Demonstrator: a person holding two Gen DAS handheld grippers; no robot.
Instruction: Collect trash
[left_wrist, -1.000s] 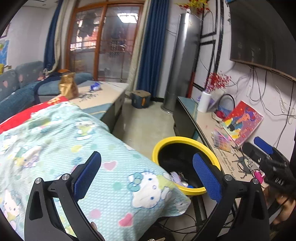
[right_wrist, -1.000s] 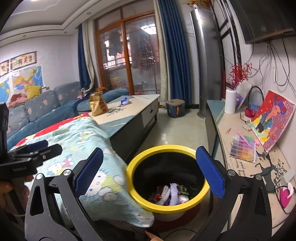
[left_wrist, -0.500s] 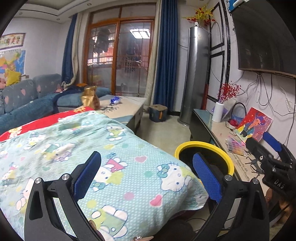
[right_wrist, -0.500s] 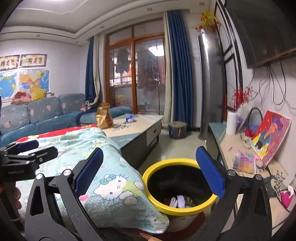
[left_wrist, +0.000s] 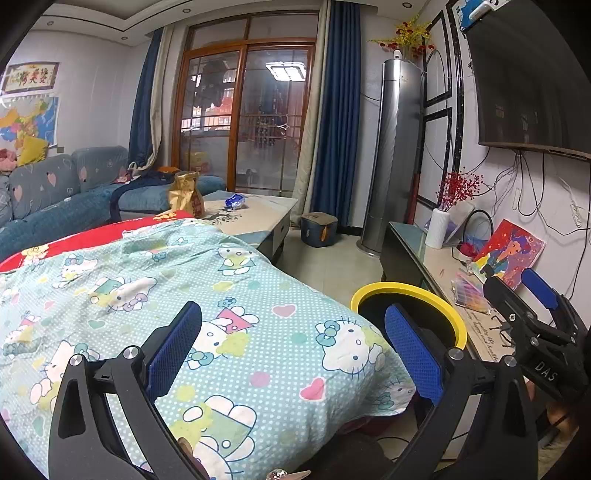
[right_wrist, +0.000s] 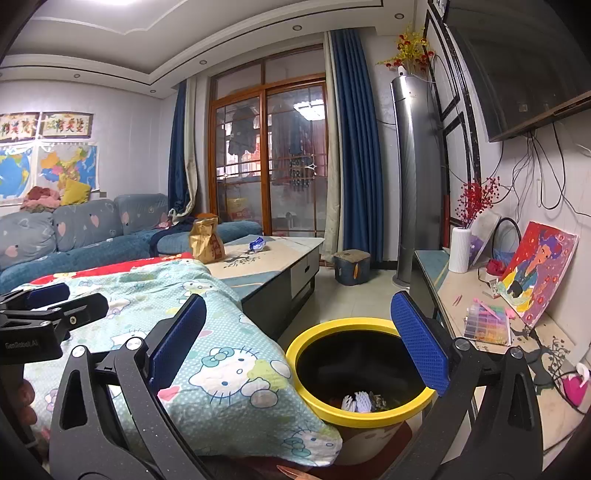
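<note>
Left gripper (left_wrist: 291, 354) was held with its blue-padded jaws wide apart, nothing between them, hovering over the cartoon-cat blanket (left_wrist: 155, 280). Right gripper (right_wrist: 299, 343) was likewise spread wide and empty, its right pad (right_wrist: 419, 341) overlapping the far rim of the yellow-rimmed trash bin (right_wrist: 332, 404) in view. The bin stood on the floor just beside the blanket's hanging edge, between it and the low TV cabinet (right_wrist: 465, 291). Inside the bin, at the bottom, white crumpled trash (right_wrist: 356, 400) and some darker scraps were visible. Further out, on the coffee table (right_wrist: 280, 251), a gold paper bag (right_wrist: 206, 240) stood upright at the near-left corner, and a small blue-and-white wrapper (right_wrist: 257, 243) lay a little beyond it, apart from the bag. A white ribbed vase (right_wrist: 459, 249) and a propped painting (right_wrist: 539, 266) sat on the cabinet. A tall grey tower unit (right_wrist: 413, 177) stood by the blue curtain (right_wrist: 351, 155).
</note>
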